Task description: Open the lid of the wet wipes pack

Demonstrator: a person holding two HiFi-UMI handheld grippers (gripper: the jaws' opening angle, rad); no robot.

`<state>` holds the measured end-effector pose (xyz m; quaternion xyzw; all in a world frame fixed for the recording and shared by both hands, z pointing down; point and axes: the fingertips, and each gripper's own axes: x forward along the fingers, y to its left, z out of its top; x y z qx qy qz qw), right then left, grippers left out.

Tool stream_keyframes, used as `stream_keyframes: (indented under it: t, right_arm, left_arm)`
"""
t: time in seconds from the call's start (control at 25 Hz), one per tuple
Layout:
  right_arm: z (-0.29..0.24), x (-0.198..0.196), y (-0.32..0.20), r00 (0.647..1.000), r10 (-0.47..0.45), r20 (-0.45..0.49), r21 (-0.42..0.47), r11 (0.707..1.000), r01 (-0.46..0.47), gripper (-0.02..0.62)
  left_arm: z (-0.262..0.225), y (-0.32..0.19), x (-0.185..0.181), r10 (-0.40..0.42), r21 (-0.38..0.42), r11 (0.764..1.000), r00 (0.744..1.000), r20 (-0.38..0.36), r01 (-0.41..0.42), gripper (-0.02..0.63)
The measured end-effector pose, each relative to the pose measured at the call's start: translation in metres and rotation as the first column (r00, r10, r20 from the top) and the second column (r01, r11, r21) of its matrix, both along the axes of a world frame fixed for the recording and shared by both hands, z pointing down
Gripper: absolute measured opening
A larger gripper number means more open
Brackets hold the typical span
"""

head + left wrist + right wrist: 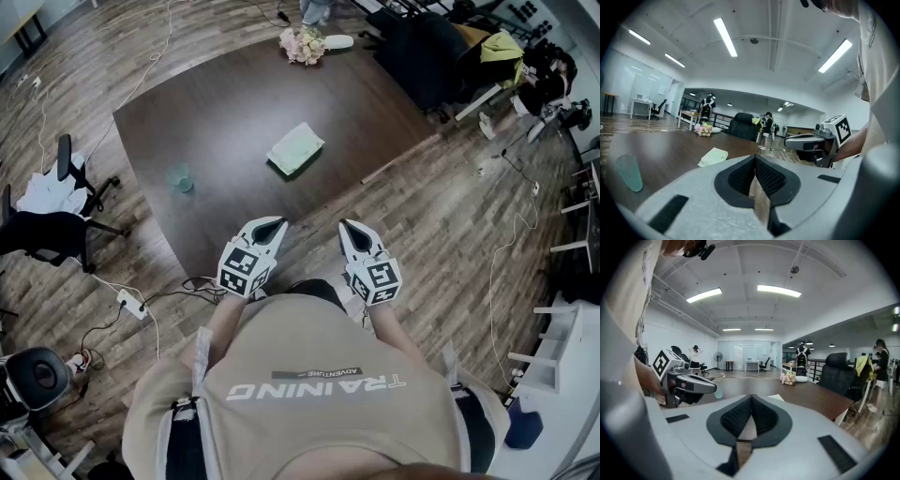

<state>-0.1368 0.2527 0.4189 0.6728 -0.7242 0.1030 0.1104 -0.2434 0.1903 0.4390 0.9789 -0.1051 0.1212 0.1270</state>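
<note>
The pale green wet wipes pack [295,148] lies flat near the middle of the dark brown table [216,206], its lid down. It also shows as a pale pack [713,157] in the left gripper view and as a pale sliver [776,397] in the right gripper view. My left gripper [277,224] and right gripper [347,226] are held side by side at the table's near edge, well short of the pack. Both are shut with nothing between the jaws. Each gripper sees the other: the right gripper [787,142] and the left gripper [712,386].
A clear green cup [180,179] stands on the table's left part. A flower bunch [302,44] and a white object [338,41] sit at the far edge. Black chairs [427,52] stand at the far right, another chair [56,220] on the left. Cables and a power strip [131,304] lie on the floor.
</note>
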Motion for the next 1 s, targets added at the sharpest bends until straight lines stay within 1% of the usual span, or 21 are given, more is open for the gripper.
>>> stream_keyframes:
  t: [0.16, 0.24, 0.36, 0.48, 0.6, 0.8, 0.92, 1.0]
  right_arm:
    - [0.005, -0.006, -0.008, 1.000, -0.012, 0.008, -0.026, 1.000, 0.012, 0.014]
    - [0.011, -0.009, -0.013, 1.000, -0.027, -0.008, -0.041, 0.999, 0.026, 0.014]
    - [0.015, -0.013, -0.019, 0.998, -0.045, -0.045, -0.062, 0.997, 0.043, 0.014]
    - [0.014, -0.013, -0.025, 0.997, -0.042, -0.058, -0.070, 0.997, 0.038, 0.014]
    - [0.016, -0.010, -0.032, 0.998, -0.023, -0.063, -0.077, 0.997, 0.018, 0.014]
    - [0.021, -0.008, -0.037, 0.999, -0.008, -0.046, -0.091, 0.996, 0.003, 0.014]
    - [0.025, 0.002, -0.048, 0.999, -0.004, -0.054, -0.093, 0.996, -0.001, 0.014]
    - [0.029, 0.010, -0.060, 0.998, -0.012, -0.063, -0.091, 0.996, 0.007, 0.014]
  left_arm:
    - [-0.003, -0.003, -0.005, 0.005, -0.016, 1.000, 1.000, -0.004, -0.005, 0.009]
    - [0.004, -0.005, -0.011, -0.007, -0.030, 1.000, 1.000, 0.007, 0.007, 0.009]
    - [0.022, -0.007, -0.025, -0.044, -0.089, 0.995, 0.999, 0.029, 0.046, 0.009]
    - [0.032, -0.008, -0.031, -0.049, -0.121, 0.991, 0.998, 0.034, 0.053, 0.009]
    - [0.036, -0.015, -0.027, -0.037, -0.120, 0.992, 0.999, 0.031, 0.041, 0.009]
    - [0.038, -0.029, -0.019, -0.043, -0.130, 0.991, 0.999, 0.018, 0.045, 0.009]
    - [0.032, -0.037, -0.013, -0.042, -0.111, 0.993, 0.999, 0.010, 0.042, 0.009]
    - [0.034, -0.047, -0.012, -0.059, -0.099, 0.993, 0.998, 0.018, 0.060, 0.009]
